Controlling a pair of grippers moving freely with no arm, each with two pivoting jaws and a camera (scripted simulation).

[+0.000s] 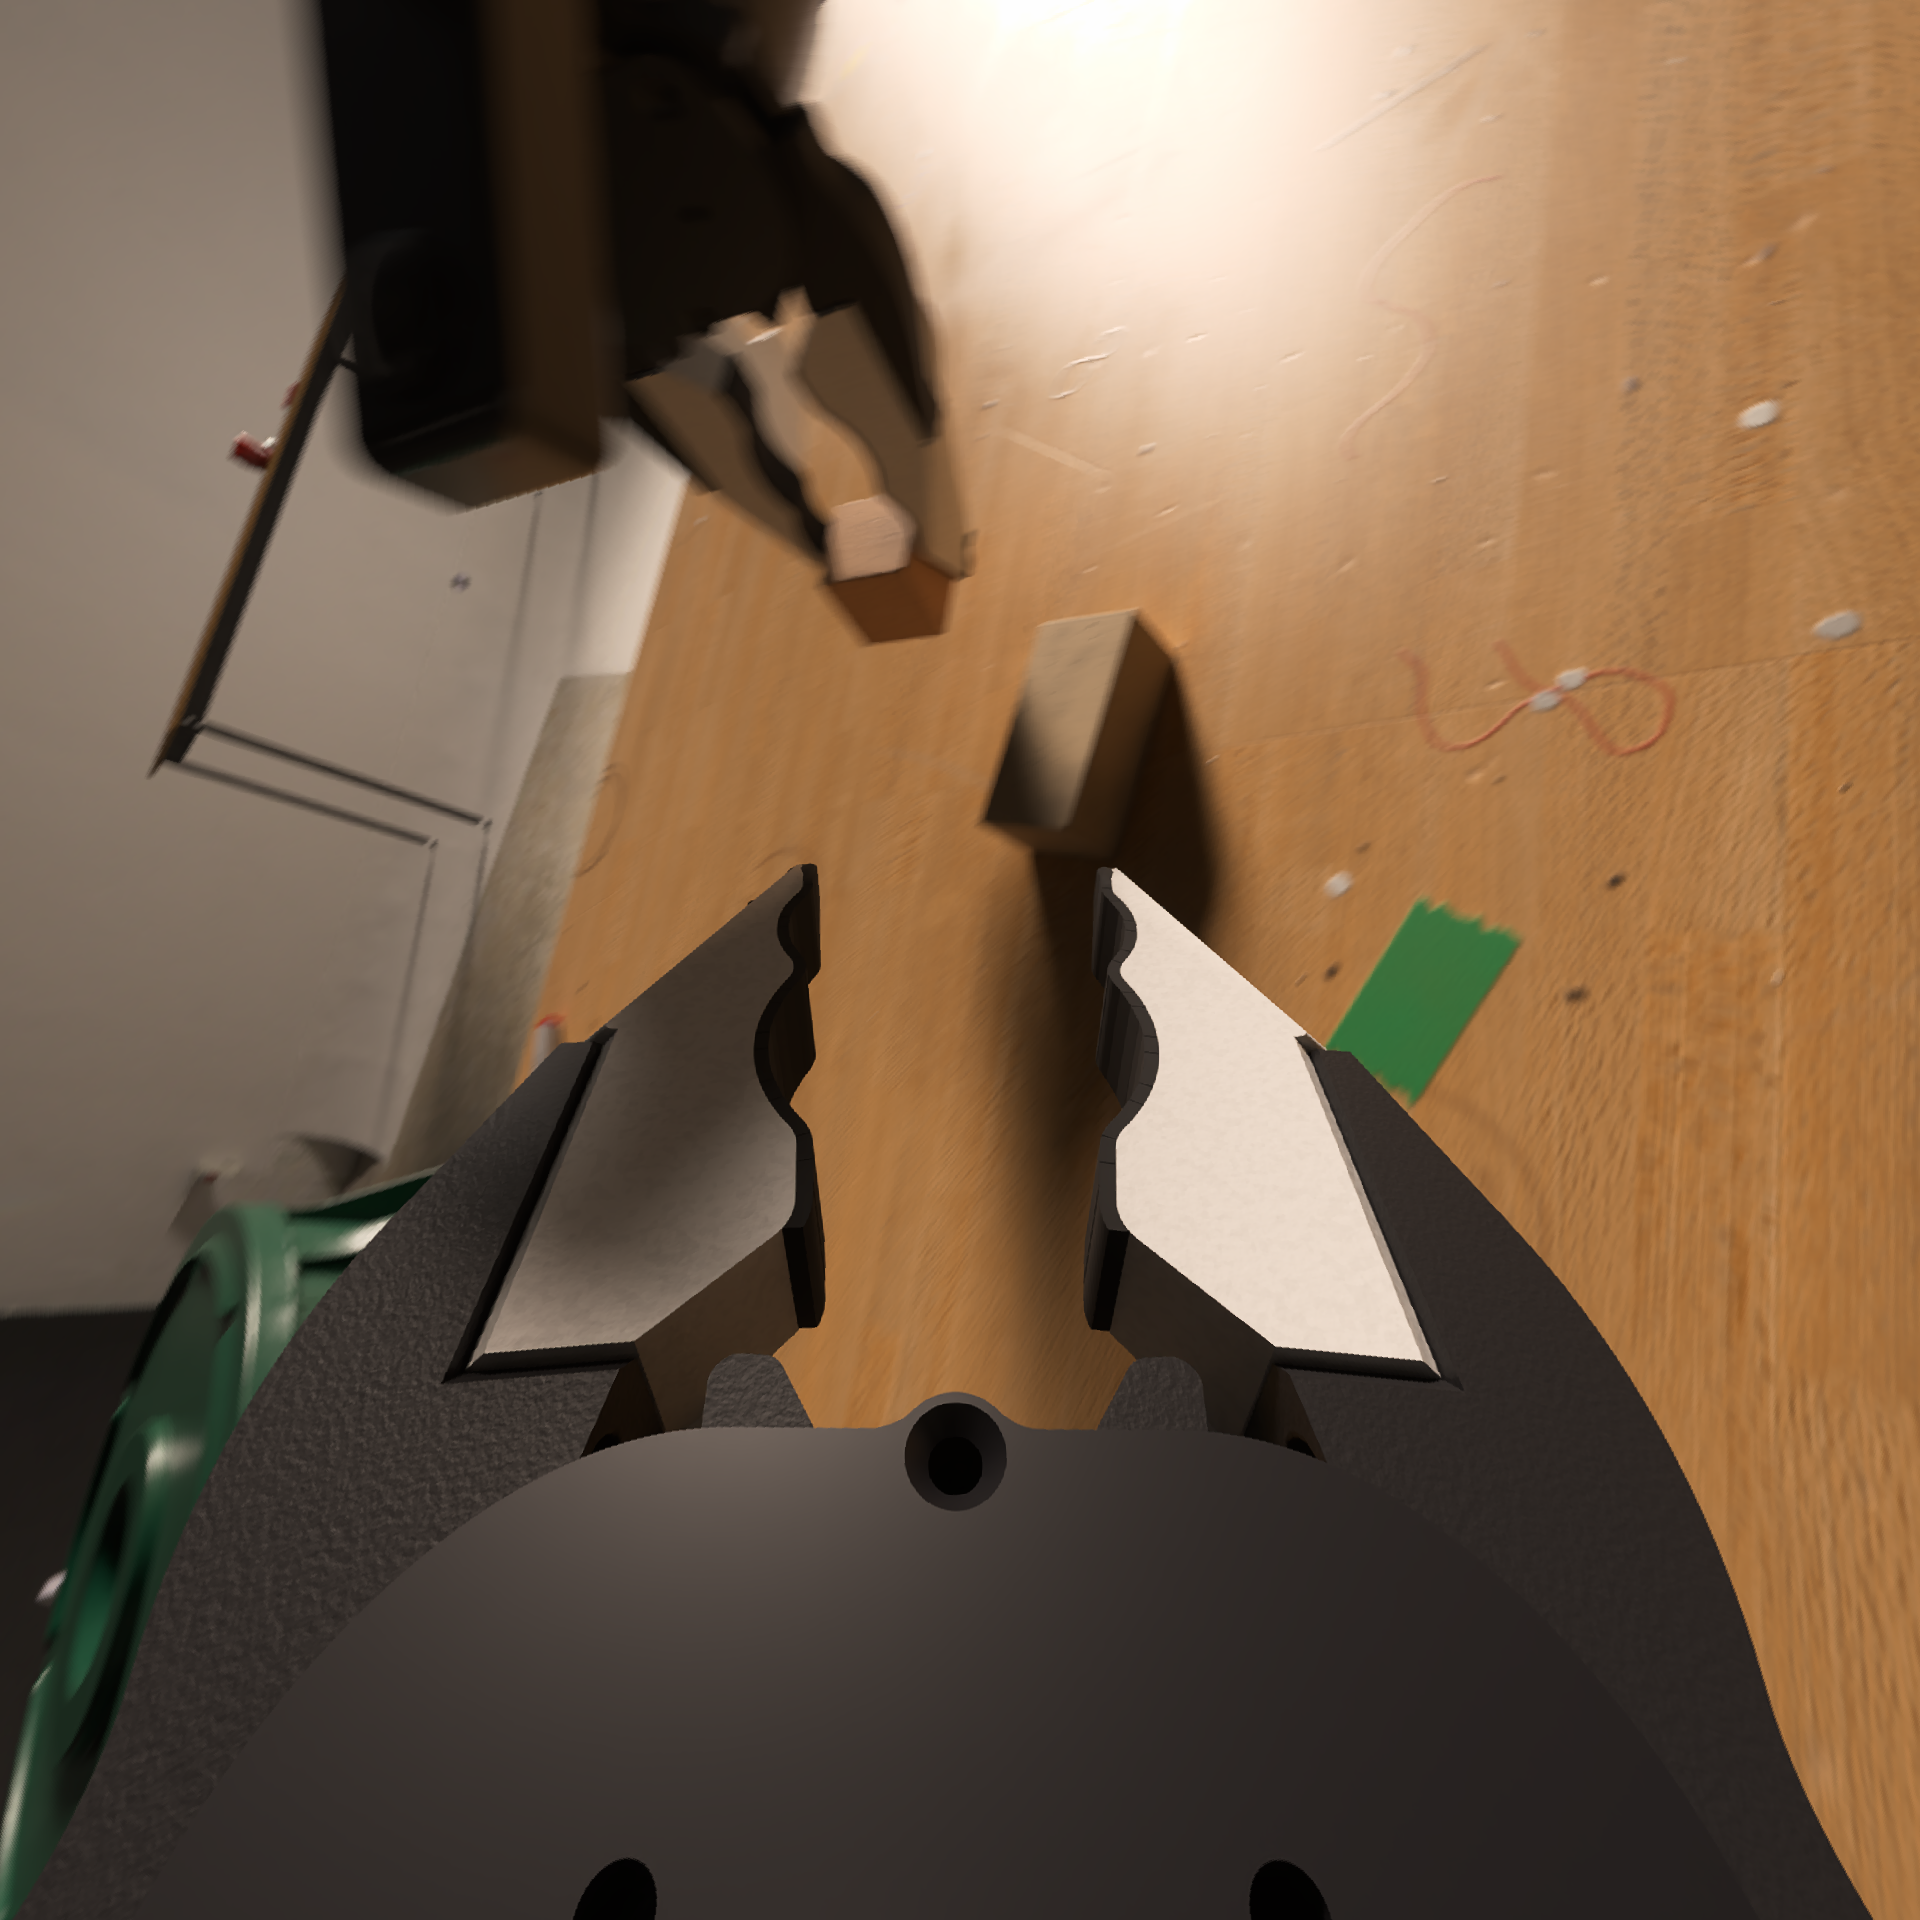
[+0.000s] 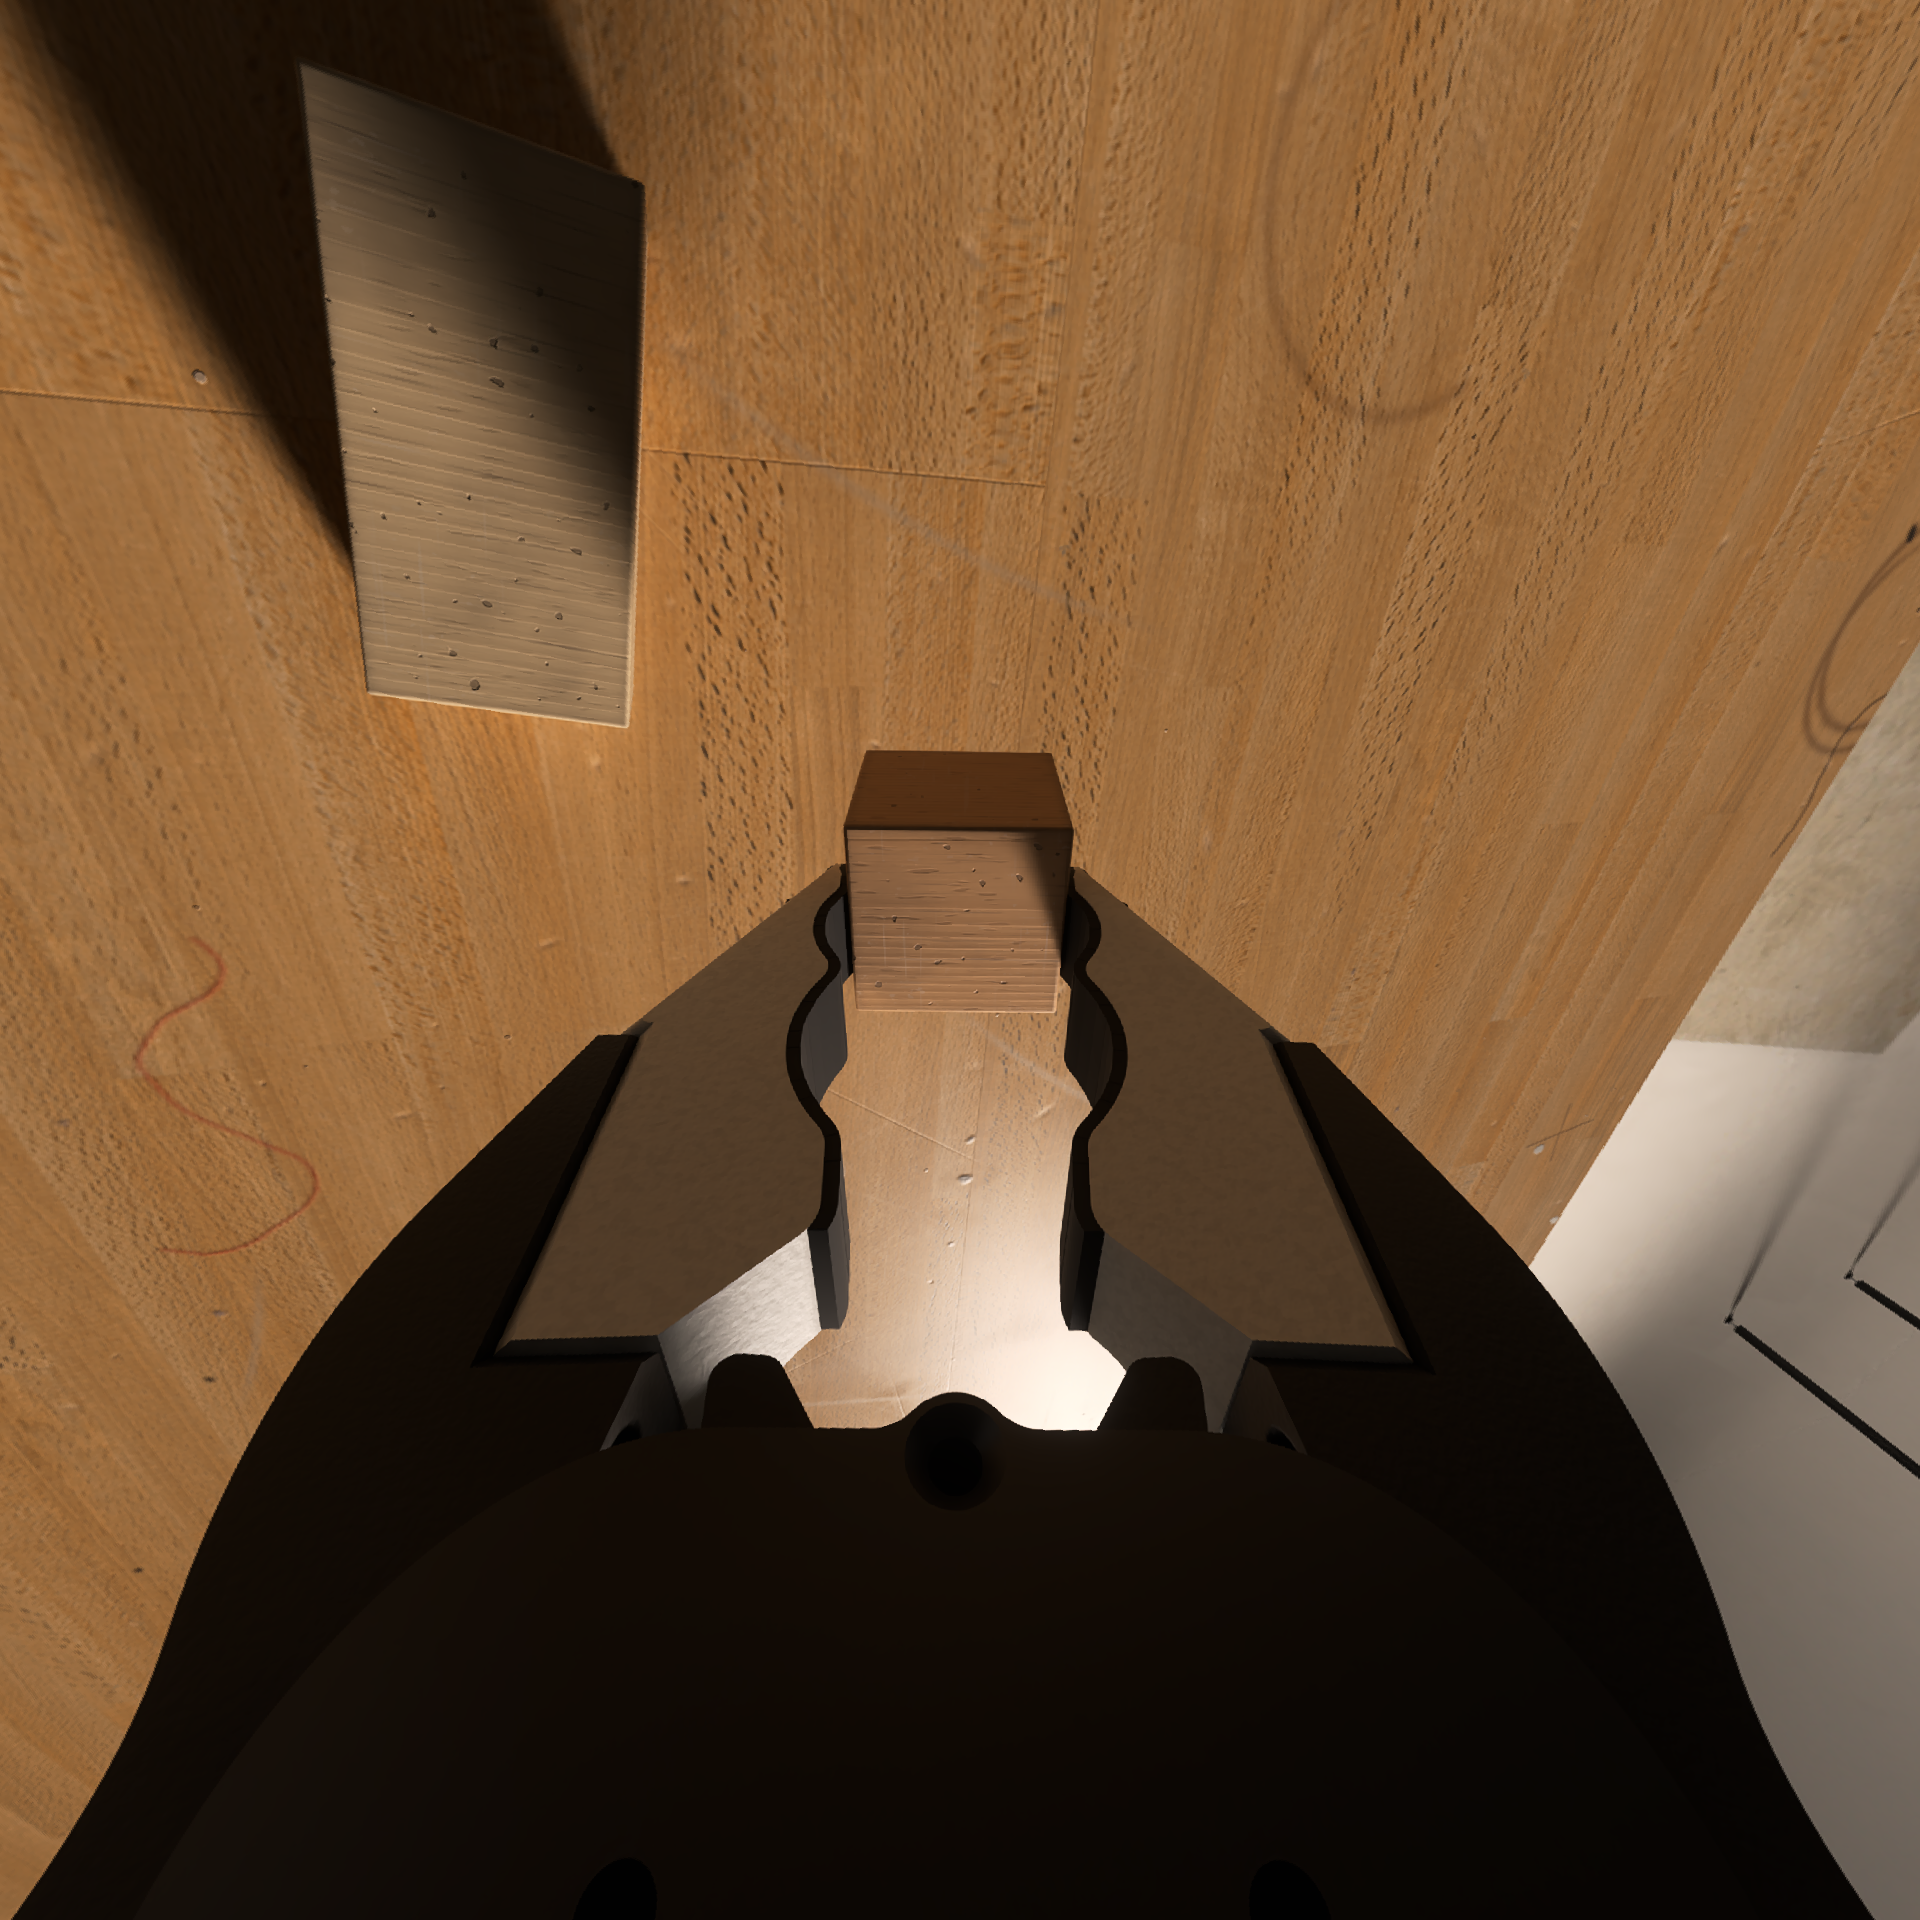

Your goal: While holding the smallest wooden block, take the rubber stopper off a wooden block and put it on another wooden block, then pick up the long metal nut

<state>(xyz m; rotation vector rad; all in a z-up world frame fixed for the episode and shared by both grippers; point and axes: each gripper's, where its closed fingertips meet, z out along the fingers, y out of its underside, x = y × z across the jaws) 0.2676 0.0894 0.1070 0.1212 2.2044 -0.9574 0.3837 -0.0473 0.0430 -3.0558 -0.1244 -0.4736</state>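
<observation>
My right gripper is shut on the smallest wooden block, a small cube held at the fingertips above the wooden table. A larger flat wooden block lies on the table up and to the left of it. In the left wrist view, my left gripper is open and empty above the table. The larger wooden block lies just ahead of its right fingertip. The right gripper hangs farther off, holding the small block. No rubber stopper or metal nut is in view.
A piece of green tape lies on the wooden table to the right. A green round object is at the lower left. The table edge runs at the right, with white floor beyond.
</observation>
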